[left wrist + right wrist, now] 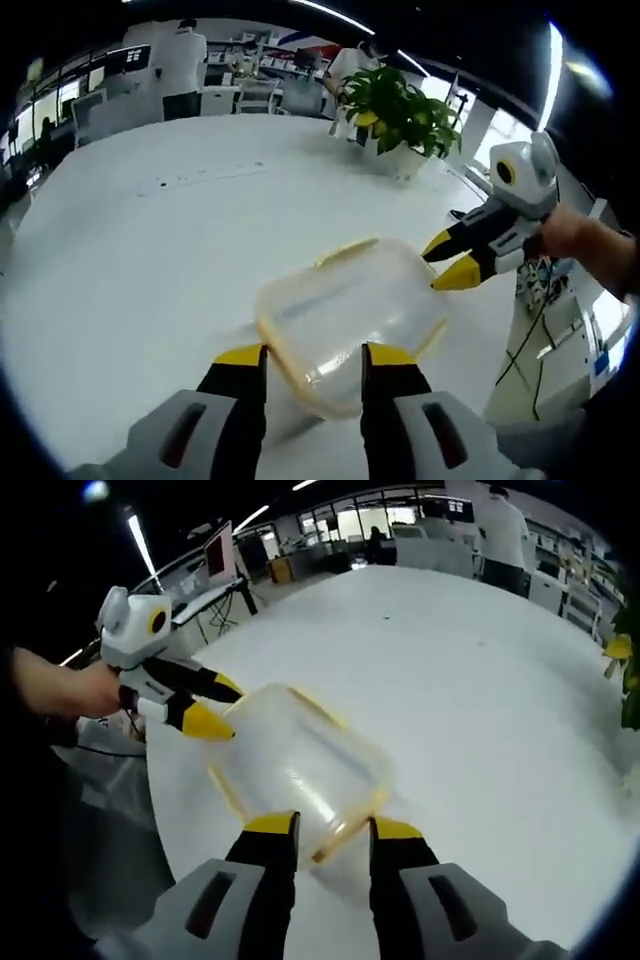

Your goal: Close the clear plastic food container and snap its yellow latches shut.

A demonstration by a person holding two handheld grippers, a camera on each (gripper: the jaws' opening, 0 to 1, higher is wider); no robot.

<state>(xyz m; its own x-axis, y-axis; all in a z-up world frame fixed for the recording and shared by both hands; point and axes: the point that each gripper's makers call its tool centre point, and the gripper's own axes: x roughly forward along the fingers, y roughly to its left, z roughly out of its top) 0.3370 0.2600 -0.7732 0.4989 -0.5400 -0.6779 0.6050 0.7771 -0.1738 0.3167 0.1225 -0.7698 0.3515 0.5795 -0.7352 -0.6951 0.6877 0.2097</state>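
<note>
A: Container (350, 325) located on white worktop (150, 260), near the edge, between the two grippers. Clear body, yellow trim. Appears in right gripper view (300, 770) too, blurred in both.

B: Lid status?

A: Seems seated on the body; no gap made out, though blur prevents certainty. Judged closed or nearly so.

B: Latches?

A: One yellow latch (345, 251) on the far side in left gripper view looks lifted off the wall, so probably not snapped. Yellow strip (345, 842) along the near edge in right gripper view, state unreadable. Remaining latches too smeared to call.

B: Left gripper?

A: Left gripper (315, 358) with jaws spread, tips at the container's near corner, one on either side of it. Touching or just short: cannot tell. Not pinching anything.

B: Right gripper?

A: Right gripper (333, 830) likewise spread, tips straddling the near edge. Seen from the left gripper view (448, 262) as coming in from the right, tips parted, right beside the container's far corner.

B: Progress estimate?

A: Closing step likely done. Latching mostly or wholly left, at least the raised one. Next move probably needs a press on that flap while the opposite side is braced.

B: Surroundings?

A: Potted plant (400, 115) further back on the worktop, well apart.
</note>
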